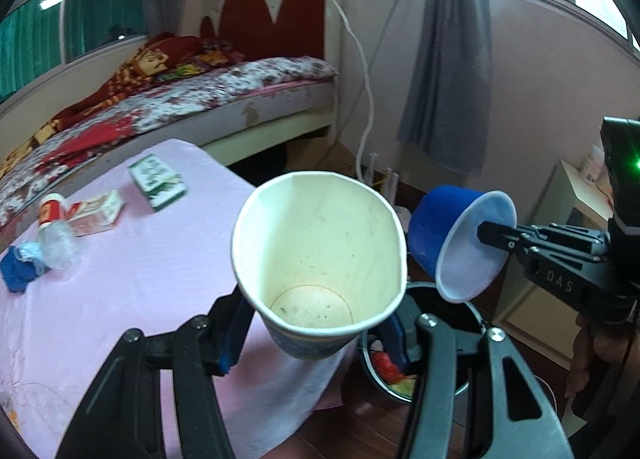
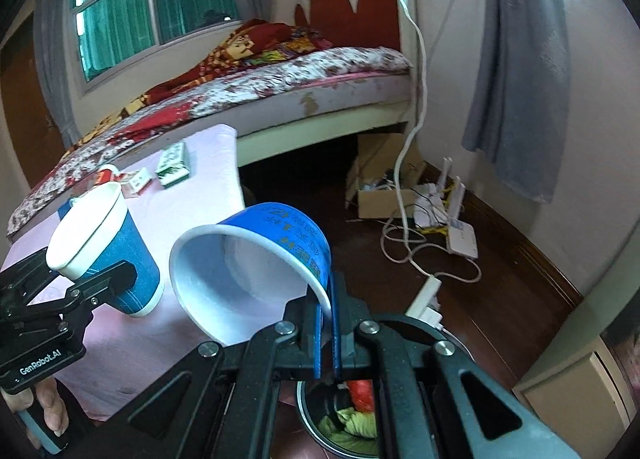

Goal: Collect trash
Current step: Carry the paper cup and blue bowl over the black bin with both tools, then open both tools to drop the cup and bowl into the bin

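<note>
My left gripper (image 1: 316, 339) is shut on a paper cup (image 1: 320, 251), white inside and blue outside, which is tilted with its empty, stained mouth toward the camera. To its right, my right gripper (image 1: 488, 231) pinches the rim of a blue paper bowl (image 1: 440, 231) tipped on its side. In the right wrist view the right gripper (image 2: 328, 299) is shut on the bowl (image 2: 252, 271), and the left gripper (image 2: 116, 271) holds the cup (image 2: 108, 251) at the left. Both hang by the table corner above a black bin (image 1: 472, 323), (image 2: 308, 411) holding red and green trash.
On the pink-clothed table (image 1: 140, 279) lie a green box (image 1: 158, 181), a red-white box (image 1: 96, 213), a clear bottle (image 1: 56, 231) and a blue wad (image 1: 14, 267). A bed (image 2: 320, 91) stands behind. Cables, a router (image 2: 460, 235) and a cardboard box (image 2: 376, 187) lie on the floor.
</note>
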{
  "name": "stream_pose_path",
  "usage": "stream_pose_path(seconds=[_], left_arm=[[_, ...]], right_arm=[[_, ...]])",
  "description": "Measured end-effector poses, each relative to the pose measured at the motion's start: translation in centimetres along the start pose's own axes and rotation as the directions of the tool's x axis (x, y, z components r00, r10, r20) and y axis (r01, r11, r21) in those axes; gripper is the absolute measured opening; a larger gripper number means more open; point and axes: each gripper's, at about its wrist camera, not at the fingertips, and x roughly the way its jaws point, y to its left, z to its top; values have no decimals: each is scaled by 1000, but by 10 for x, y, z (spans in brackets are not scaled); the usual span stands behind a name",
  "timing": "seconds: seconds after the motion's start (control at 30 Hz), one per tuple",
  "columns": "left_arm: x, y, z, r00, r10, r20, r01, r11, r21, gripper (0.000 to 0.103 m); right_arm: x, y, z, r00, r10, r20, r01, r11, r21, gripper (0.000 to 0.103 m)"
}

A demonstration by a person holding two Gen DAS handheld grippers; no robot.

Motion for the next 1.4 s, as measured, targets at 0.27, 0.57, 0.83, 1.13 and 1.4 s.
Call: stream_pose_path(seconds=[0.27,0.57,0.83,1.13,1.4], left_arm=[[22,-40,-6,994,-95,-56,97,995,31,57],[52,-69,-26,972,-175,-156,180,983,19,57],[88,-83,-43,943,-221,-248,230,973,8,58],[130,-95,-66,893,-287,-348,292,956,-37,59],[162,-96,-84,839,-323,-438,314,945,-95,98]], right_arm=[[-1,-43,-23,996,-72,-49,74,996,41,4],[7,-81,-54,985,-126,-121,135,988,69,4],[25,-110,-88,974,-120,-194,142,984,103,4],[58,-124,-117,957,-83,-278,120,986,118,4],[100,-126,-132,919,-51,-392,90,993,82,6]])
